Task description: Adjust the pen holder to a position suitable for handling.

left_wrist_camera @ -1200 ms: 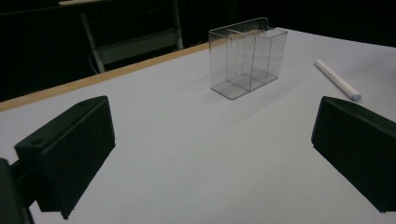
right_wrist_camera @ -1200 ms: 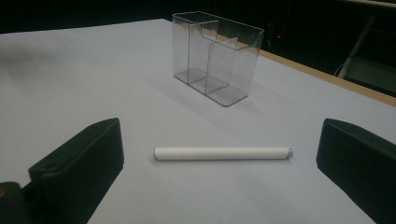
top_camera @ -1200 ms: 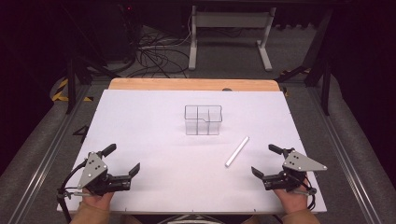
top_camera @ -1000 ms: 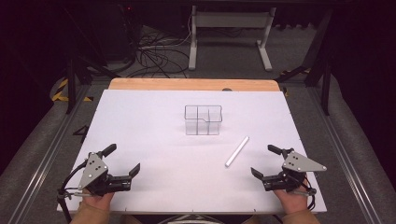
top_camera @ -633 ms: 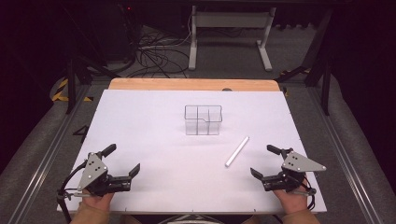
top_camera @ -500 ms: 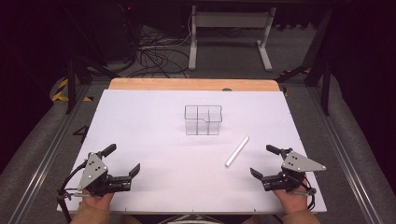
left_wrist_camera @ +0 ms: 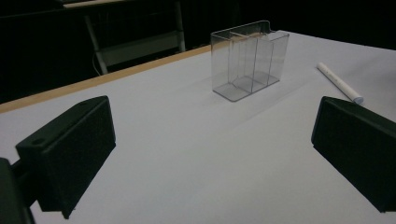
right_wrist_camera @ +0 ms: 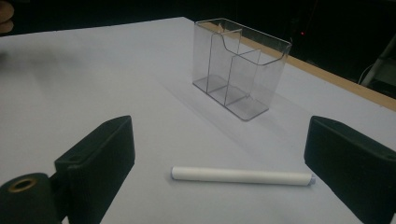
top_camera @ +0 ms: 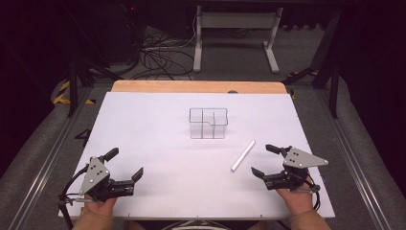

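White cylindrical stick (top_camera: 243, 155), slim and smooth like a capped marker or chalk piece, lies flat on the white bench (top_camera: 158, 143) just ahead of the right gripper (top_camera: 266, 160), slightly toward that gripper's left, touching neither jaw. In the right gripper view the stick (right_wrist_camera: 241, 176) lies crosswise between and a little beyond the two black jaws, which stand wide apart with nothing pressed between them; they have just been closing a little, yet the gripper remains released and grasps nothing. Farther ahead of the right gripper, past the stick and apart from it, stands a clear plastic organiser box (top_camera: 208, 123) with inner dividers forming several compartments, upright on the bench and holding nothing that can be seen; in the right gripper view the box (right_wrist_camera: 240, 67) rises beyond the stick. The left gripper (top_camera: 124, 164) rests low at the near edge of the bench, well apart from the stick, its jaws spread wide and released with only bare bench surface between them. From the left gripper view the clear box (left_wrist_camera: 249, 58) stands ahead and the stick (left_wrist_camera: 339, 82) lies beyond the jaw on that view's right side. A wooden strip (top_camera: 196, 86) edges the bench on the side far from both grippers.
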`<state>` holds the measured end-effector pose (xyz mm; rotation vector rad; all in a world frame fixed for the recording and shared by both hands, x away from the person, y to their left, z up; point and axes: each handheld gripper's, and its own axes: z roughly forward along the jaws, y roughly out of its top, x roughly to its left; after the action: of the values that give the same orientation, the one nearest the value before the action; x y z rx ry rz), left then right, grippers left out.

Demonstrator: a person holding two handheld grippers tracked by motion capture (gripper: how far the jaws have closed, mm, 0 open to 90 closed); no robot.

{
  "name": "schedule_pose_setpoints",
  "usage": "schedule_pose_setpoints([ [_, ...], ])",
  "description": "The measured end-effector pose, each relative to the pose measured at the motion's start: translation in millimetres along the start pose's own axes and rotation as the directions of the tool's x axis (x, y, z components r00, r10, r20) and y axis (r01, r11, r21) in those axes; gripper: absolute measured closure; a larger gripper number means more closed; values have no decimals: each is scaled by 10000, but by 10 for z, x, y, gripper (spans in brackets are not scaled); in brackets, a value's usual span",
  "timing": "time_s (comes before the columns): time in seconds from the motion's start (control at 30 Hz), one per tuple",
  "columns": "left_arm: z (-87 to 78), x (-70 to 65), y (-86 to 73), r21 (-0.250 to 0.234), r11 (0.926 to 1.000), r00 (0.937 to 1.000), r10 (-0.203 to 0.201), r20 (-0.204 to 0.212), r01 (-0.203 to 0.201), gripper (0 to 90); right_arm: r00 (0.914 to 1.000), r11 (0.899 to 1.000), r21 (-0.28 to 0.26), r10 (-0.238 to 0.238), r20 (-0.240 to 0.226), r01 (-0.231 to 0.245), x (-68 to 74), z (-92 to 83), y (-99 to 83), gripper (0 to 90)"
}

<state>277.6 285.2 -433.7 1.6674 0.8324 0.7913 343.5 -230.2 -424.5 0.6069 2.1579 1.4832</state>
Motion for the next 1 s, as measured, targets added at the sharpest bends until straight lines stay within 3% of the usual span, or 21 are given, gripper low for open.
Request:
schedule_pose_setpoints([
  [0.73, 9, -6, 1, 23, 10000, 10000, -27, -30, 27, 6, 9992, 9993, 207, -298, -270, 304, -18, 43, 140, 77],
  [1.0, 6, -3, 1, 47, 10000, 10000, -39, -50, 39, 7, 9963, 9971, 619, -407, -753, 454, -46, 110, 351, 113],
])
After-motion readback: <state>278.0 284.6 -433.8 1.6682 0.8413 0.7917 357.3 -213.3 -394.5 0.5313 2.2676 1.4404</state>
